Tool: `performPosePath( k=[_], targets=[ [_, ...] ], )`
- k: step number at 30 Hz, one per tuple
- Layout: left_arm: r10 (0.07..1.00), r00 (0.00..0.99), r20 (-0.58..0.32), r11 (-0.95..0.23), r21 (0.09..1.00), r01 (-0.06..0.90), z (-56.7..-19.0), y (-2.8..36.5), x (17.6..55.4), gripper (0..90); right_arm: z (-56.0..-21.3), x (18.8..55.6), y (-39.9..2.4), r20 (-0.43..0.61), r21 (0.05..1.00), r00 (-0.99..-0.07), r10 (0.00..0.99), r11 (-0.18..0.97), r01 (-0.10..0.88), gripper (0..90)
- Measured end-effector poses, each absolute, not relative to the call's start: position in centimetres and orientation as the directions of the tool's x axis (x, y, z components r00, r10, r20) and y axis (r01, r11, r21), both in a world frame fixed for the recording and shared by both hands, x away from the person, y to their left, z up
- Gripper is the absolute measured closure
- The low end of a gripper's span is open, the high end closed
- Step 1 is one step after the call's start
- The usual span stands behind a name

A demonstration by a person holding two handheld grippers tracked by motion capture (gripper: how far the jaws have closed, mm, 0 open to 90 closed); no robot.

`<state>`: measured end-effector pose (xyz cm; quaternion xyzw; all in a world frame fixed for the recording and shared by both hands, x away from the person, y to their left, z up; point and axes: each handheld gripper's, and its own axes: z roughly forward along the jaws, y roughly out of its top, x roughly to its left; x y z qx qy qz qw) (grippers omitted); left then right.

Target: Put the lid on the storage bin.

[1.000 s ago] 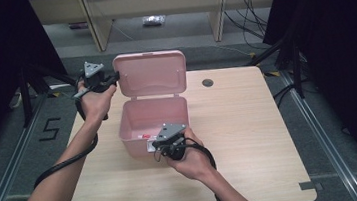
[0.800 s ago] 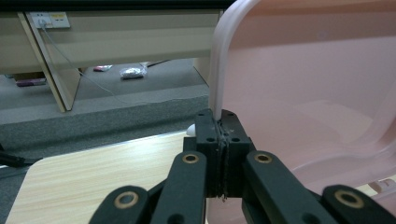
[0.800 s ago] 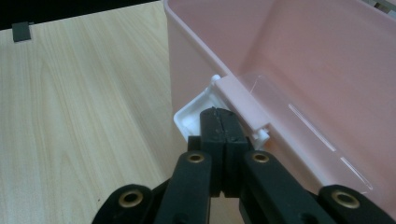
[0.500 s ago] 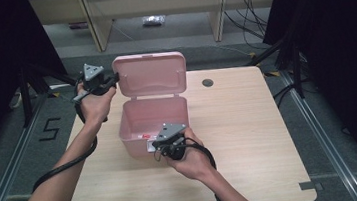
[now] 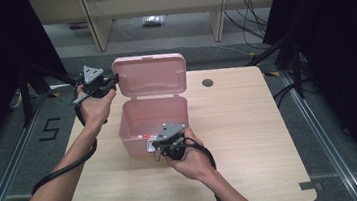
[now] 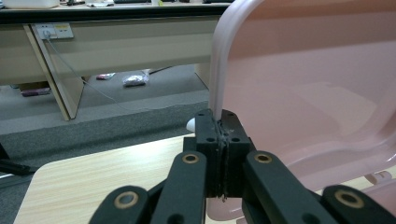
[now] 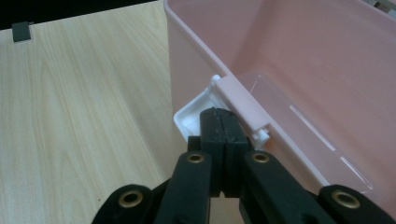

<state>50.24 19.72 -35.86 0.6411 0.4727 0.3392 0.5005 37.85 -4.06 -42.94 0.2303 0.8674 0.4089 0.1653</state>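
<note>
Boxes: one pink plastic box point(image 5: 155, 125) is being kept at the centre of the frame, on the wooden table point(image 5: 251, 138).
Lids: one lid point(image 5: 150, 77), standing upright.
Left gripper point(image 5: 112, 80): closed, the lid's edge is being pinched.
Right gripper point(image 5: 163, 143): closed, the white latch point(image 7: 198, 114) is being touched.
Surroundings: one cable hole point(image 5: 208, 83), upper right.

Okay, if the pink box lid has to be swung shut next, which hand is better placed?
Left. The left gripper is clamped on the lid's edge; the right gripper is at the box's front latch.
</note>
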Motion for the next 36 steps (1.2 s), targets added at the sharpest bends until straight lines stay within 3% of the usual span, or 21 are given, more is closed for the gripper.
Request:
performPosePath(
  k=[36],
  targets=[
    [0.945,0.326,0.007,-0.085,0.971,0.225,-36.3,19.7,48.4,87.8,-42.9,37.8,-4.0,-0.1,0.779,-0.847,0.521,0.571,0.259,90.0]
  ],
)
